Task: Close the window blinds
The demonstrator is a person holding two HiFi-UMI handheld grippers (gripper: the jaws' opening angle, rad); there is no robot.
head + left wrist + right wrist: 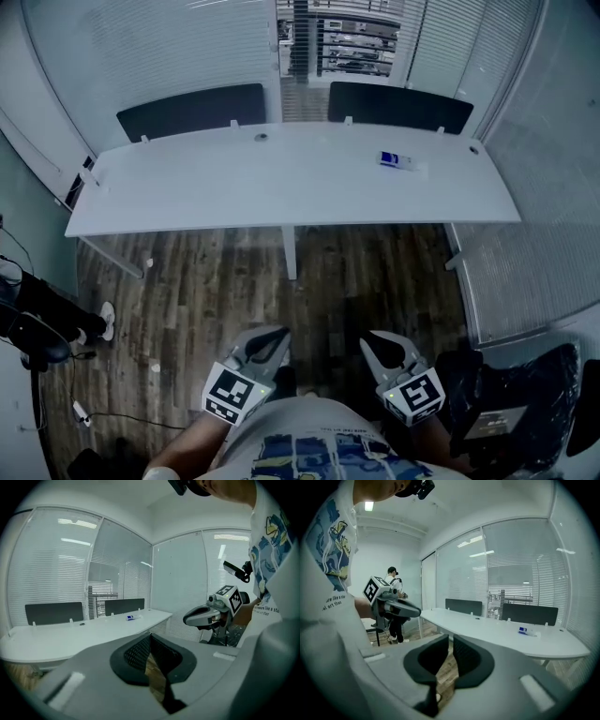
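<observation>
White slatted blinds (159, 47) cover the glass wall behind a long white table (281, 192). In one narrow middle section (339, 42) shelving shows through from beyond. The same blinds appear in the left gripper view (51, 569) and the right gripper view (520, 569). Both grippers hang low by my torso, far from the blinds, above the wooden floor. My left gripper (278, 335) (150, 637) has its pads together on nothing. My right gripper (372, 339) (451, 638) shows only a thin slit between its pads and holds nothing.
Two dark panels (192, 108) (398, 105) stand along the table's far edge. A small blue and white item (397, 161) lies on the table's right part. A black chair (511, 403) stands at my right. Another person (393, 602) stands at the left.
</observation>
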